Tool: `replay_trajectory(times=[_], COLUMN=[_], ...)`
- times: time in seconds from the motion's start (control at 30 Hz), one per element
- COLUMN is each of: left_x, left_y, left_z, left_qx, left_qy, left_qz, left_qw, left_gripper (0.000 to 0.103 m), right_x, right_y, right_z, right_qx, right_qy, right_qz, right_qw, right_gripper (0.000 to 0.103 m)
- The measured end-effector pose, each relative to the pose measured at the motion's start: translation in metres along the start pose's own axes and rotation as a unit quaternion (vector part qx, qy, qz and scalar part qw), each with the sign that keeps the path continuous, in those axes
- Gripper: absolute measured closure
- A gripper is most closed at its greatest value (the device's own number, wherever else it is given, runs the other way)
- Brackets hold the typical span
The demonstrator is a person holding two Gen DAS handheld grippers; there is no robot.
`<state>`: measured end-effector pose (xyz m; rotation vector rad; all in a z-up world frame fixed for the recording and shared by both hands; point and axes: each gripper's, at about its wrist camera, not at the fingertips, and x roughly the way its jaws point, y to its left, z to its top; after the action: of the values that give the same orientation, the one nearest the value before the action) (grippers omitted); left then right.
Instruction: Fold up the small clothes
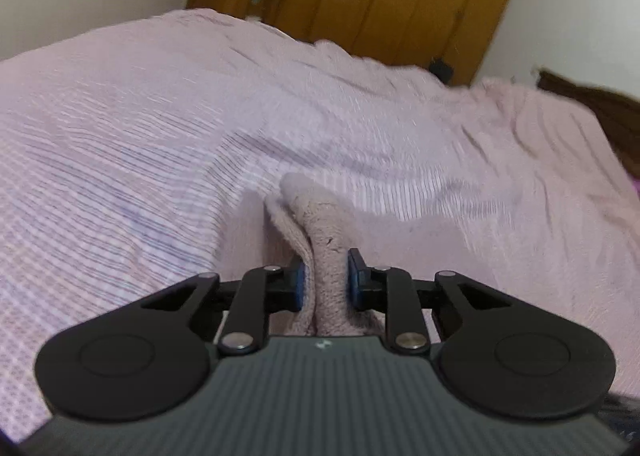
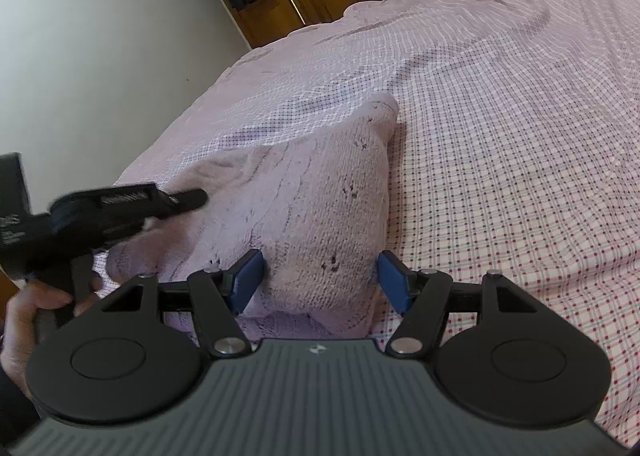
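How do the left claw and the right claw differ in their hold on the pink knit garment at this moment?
The left claw has its pads pressed against a narrow bunched strip of the pink knit garment; the right claw is spread wide around a broad part, pads apparently not pressing. The left view is motion-blurred, the right sharp. Both work over the checked bedspread.

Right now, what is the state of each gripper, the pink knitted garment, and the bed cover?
left gripper: shut on a bunched fold of the garment.
right gripper: open, one pad on each side of the garment.
pink knitted garment: rumpled, lifted partly off the bed.
checked bed cover: spread out, wrinkled.
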<state>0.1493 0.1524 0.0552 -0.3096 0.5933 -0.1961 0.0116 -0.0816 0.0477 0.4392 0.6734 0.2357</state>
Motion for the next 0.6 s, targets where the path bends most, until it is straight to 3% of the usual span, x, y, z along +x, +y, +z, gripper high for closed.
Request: replay_trajectory(times=[0.17,0.33,0.5,0.6], left_x=[-0.005,0.002,0.0,-0.002], left_y=[0.021,0.037,0.04,0.04], left_z=[0.002,-0.013,-0.015,-0.013], left_qx=[0.011,-0.011,-0.009,-0.01], left_qy=[0.022,0.048,0.055,0.07], left_qz=[0.026,0.037,0.044,0.053], left_qw=[0.9994,0.9981,0.9975,0.9961], left_gripper=[0.079,0.078,0.071,0.062], right_x=[0.0,0.006,0.008,0.008], right_y=[0.014,0.03,0.033,0.031], right_z=[0.005,0.006,0.009,0.01], right_qx=[-0.019,-0.041,-0.056,-0.059], right_qy=[-0.005,-0.004,0.002,0.007], right_qz=[0.016,0.011,0.008,0.001], right_qw=[1.0,0.999,0.998,0.998], right_gripper=[0.033,0.032,0.032,0.032])
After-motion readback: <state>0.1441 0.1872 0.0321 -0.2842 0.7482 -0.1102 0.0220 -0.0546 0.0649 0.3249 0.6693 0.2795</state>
